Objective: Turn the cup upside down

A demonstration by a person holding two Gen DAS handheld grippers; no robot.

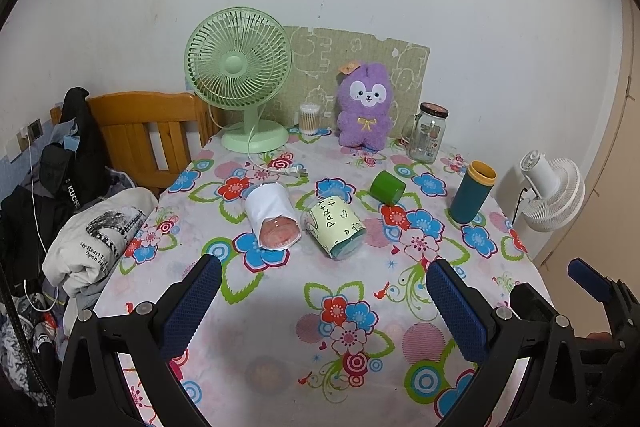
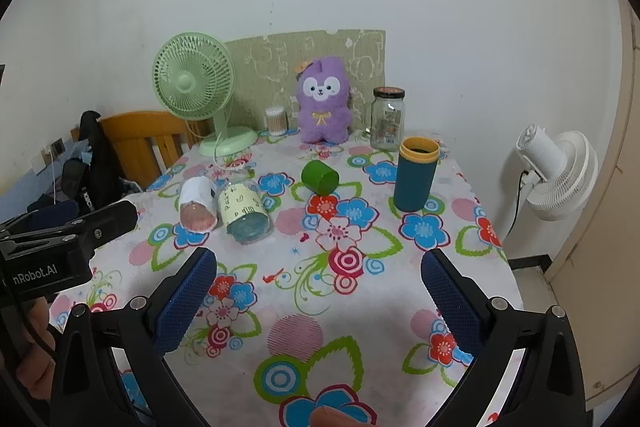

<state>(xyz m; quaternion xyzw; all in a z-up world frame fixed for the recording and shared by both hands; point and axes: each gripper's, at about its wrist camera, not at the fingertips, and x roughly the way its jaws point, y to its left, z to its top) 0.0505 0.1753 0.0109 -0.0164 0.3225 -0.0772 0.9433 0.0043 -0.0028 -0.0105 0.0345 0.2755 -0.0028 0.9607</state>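
A teal cup with a yellow rim (image 1: 472,191) (image 2: 415,174) stands upright, mouth up, on the right of the floral table. A small green cup (image 1: 387,187) (image 2: 320,177) lies on its side at mid-table. A white-sleeved cup (image 1: 273,217) (image 2: 197,203) and a pale yellow-sleeved cup (image 1: 337,227) (image 2: 244,215) lie on their sides to the left. My left gripper (image 1: 324,291) is open and empty above the near table. My right gripper (image 2: 319,291) is open and empty, the teal cup ahead and to its right.
At the back stand a green desk fan (image 1: 240,79), a cotton-swab tub (image 1: 310,119), a purple plush toy (image 1: 366,107) and a glass jar (image 1: 428,137). A wooden chair (image 1: 140,135) with clothes is left of the table. A white fan (image 2: 556,175) stands beyond the right edge.
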